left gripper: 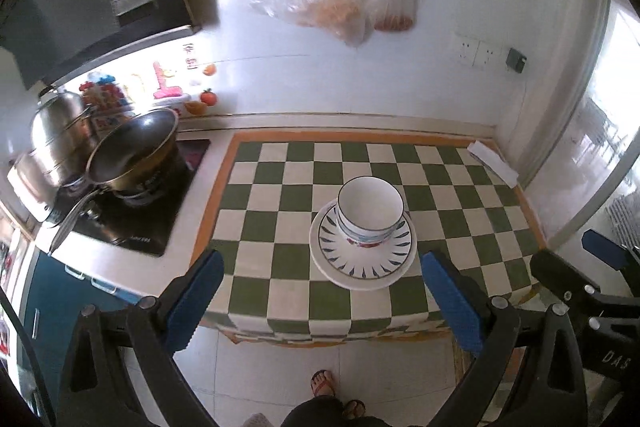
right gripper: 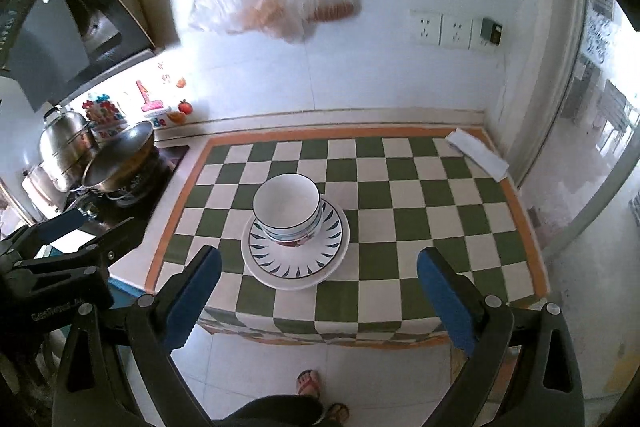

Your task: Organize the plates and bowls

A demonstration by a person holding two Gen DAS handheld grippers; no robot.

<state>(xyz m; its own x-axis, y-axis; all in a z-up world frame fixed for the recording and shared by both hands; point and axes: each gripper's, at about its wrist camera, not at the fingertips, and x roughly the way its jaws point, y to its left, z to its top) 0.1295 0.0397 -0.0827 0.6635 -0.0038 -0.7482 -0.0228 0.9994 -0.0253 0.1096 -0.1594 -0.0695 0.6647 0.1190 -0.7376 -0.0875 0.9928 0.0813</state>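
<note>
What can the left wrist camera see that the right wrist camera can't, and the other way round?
Only the left wrist view shows the right gripper at its right edge, open, and the blue cabinet under the stove.

Only the right wrist view shows the left gripper at its left edge, open.

Both show the bowl stacked on plates on the checkered table.

White bowls sit upright, stacked on blue-patterned plates, mid-table.

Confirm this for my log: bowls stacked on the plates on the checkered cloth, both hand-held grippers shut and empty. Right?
Not quite. The left hand-held gripper and right hand-held gripper are both open, as each wrist view shows. The bowls do sit on the plates, on the checkered cloth.
</note>
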